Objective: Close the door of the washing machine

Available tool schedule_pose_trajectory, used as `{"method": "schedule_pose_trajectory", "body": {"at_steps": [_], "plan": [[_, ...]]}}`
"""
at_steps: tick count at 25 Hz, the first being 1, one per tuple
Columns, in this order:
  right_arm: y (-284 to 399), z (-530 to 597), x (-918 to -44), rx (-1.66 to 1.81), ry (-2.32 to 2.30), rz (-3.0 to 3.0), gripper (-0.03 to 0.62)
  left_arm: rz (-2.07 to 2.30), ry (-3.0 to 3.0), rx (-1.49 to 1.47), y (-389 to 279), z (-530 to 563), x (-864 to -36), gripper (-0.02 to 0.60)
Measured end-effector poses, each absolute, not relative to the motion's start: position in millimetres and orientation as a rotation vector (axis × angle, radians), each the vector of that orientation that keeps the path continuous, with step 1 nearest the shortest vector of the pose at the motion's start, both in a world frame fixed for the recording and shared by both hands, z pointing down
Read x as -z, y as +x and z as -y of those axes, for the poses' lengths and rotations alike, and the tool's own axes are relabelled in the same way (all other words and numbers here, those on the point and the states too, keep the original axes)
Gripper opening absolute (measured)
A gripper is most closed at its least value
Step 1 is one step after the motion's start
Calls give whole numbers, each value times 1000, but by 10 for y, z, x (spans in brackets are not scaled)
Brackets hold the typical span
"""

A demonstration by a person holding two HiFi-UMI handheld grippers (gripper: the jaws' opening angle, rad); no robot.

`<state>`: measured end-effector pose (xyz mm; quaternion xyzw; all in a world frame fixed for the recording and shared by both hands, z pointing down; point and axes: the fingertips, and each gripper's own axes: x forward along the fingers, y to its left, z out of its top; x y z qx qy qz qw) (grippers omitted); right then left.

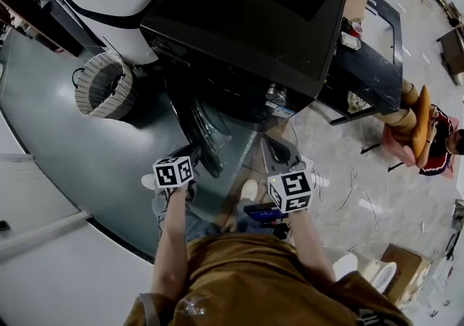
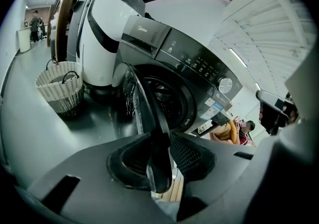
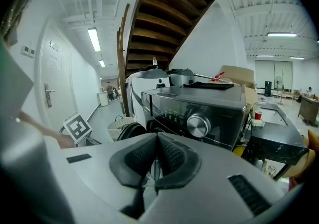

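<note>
Left gripper (image 2: 160,157) pinches the upright edge of the round dark glass door (image 2: 151,113); the grey washing machine (image 2: 199,63) opening lies just behind. Right gripper (image 3: 156,154) is clenched, empty.

Your left gripper (image 2: 162,154) and right gripper (image 3: 156,143) have grey moulded shells with black ribbed pads. The left marker cube (image 1: 174,171) and right marker cube (image 1: 291,191) are white with black square patterns. You wear a tan-brown shirt (image 1: 246,274), blue-grey jeans (image 1: 196,224) and pale shoes (image 1: 249,189).
</note>
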<state>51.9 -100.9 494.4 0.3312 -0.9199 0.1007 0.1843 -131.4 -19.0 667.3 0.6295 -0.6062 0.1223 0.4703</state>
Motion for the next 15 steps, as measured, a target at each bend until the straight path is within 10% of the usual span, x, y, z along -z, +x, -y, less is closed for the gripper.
{"method": "schedule_pose_trajectory", "body": {"at_steps": [15], "plan": [[796, 1134, -4965, -288, 974, 2565, 12, 1464, 1553, -288, -1128, 404, -6671, 141]]}}
